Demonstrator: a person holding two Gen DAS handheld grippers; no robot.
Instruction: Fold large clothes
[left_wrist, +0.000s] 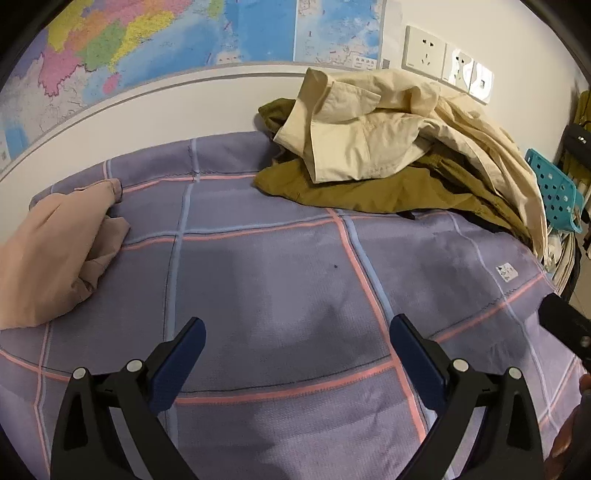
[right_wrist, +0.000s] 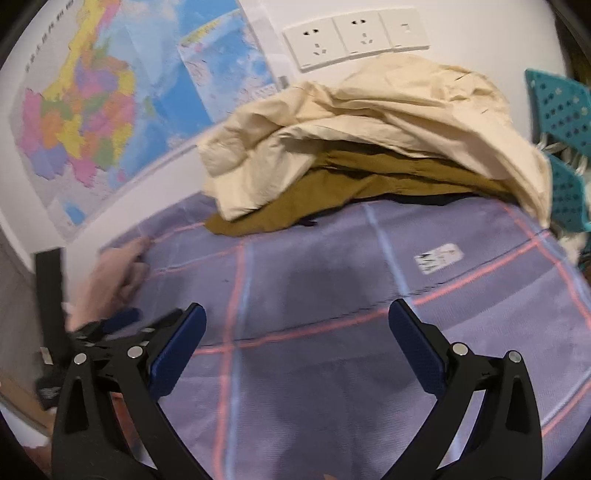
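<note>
Left claw (left_wrist: 297, 334): nearest the lens, blue-padded fingers spread wide, holding nothing, hovering over bare bed cover.
Right claw (right_wrist: 297, 325): likewise wide and empty, above the same stretch of cover; its view is motion-blurred.
Bed cover (left_wrist: 280, 266): largest surface, lilac with pink and pale-blue grid lines, laid flat, a small white label (left_wrist: 506, 272) near its right edge.
Wall map (left_wrist: 147, 48): coloured map on the white wall behind the bed.
Cream garment (left_wrist: 373, 133): big crumpled piece on top of the pile at the far right of the bed, against the wall, one edge spilling over the bed's right side.
Olive garment (left_wrist: 354, 188): underneath the cream one, its hem spread onto the cover; something darker lies beneath, too hidden to name.
Pink garment (left_wrist: 55, 251): bunched at the left edge of the bed, well apart from the pile.
Teal basket (left_wrist: 554, 188): perforated plastic, beyond the bed's right edge.
Wall sockets (left_wrist: 447, 61): above the pile.
Handling: the cream piece looks like light, limp woven cloth, likely to sag and drag the olive one along; not fragile.
Where to grip: probably the flat flap and seam edges facing the claws, one claw to each corner, lifting clear before spreading it on the open cover.
</note>
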